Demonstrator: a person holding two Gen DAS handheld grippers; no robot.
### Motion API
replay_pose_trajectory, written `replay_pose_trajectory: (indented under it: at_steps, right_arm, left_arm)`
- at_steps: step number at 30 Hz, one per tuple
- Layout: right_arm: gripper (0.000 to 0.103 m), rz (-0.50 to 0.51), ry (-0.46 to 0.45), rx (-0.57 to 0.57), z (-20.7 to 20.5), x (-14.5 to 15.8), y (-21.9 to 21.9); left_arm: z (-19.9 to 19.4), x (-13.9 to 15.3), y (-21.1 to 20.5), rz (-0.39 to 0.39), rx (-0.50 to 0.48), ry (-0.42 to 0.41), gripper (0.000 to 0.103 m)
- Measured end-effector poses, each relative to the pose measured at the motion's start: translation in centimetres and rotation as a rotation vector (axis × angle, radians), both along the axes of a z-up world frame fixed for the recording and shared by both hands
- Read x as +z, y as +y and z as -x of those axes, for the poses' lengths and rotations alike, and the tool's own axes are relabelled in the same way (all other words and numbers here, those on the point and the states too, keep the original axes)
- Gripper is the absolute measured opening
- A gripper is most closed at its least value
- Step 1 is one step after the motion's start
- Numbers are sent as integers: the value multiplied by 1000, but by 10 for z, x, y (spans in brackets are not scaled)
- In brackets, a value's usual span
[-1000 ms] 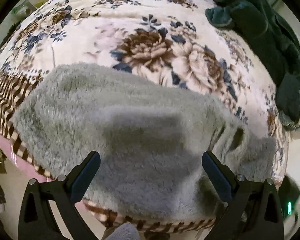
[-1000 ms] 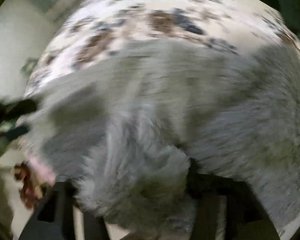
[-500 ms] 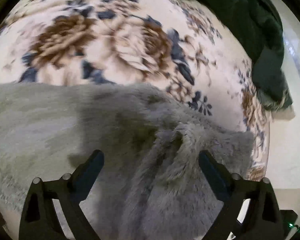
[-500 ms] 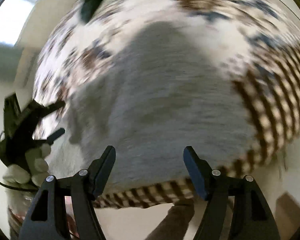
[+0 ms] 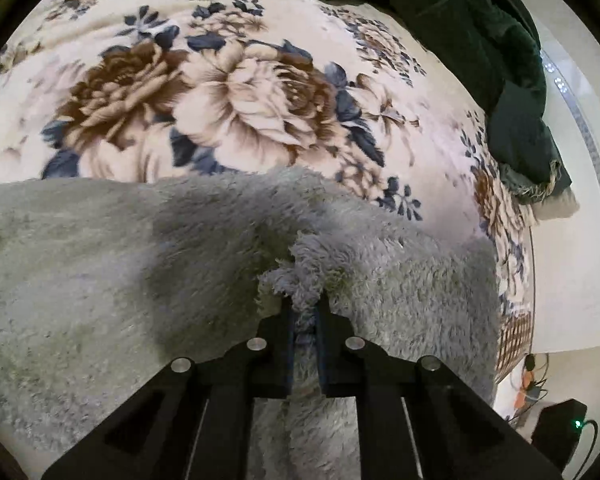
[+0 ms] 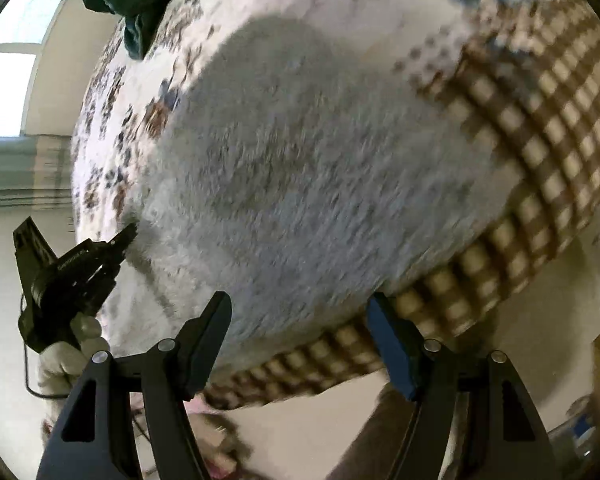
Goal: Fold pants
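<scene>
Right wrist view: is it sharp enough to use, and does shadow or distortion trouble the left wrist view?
Right wrist view: motion-smeared across the grey pants and the blanket's checked border; the right claw itself stays crisp. Left wrist view: sharp, with fisheye bending at the rim, and a dark shadow on the pile beside the left claw.

One pair of fluffy grey plush pants [image 5: 100,280] lies on one bed covered by a single cream blanket printed with brown and blue flowers [image 5: 228,104]. One dark green garment [image 5: 480,40] sits crumpled at the blanket's far edge. Two black two-finger tools are in view: the left tool [image 5: 305,312] and the right tool [image 6: 300,344]. One white-gloved hand [image 6: 66,356] shows, holding the left tool.
</scene>
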State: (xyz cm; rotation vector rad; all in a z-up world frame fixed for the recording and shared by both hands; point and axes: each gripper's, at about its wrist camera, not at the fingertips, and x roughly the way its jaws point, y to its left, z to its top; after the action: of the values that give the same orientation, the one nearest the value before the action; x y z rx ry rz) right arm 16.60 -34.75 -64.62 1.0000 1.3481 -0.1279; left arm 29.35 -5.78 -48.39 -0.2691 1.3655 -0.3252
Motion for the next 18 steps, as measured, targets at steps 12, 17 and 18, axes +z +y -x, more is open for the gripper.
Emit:
replay_pose_trajectory:
  at_steps: [12,17,18]
  right_arm:
    - [11,-127,14,-47,-3,-25,66]
    - [11,-131,24,16,-6,-23,79]
    - [15,-134,41,28,-7,-27,80]
  left_arm:
    - [-8,-10,3,-56,12,-20,7]
    - [-10,-7,13,-53,24,-17,10]
    - [-11,-13,14,-50,16,8,11]
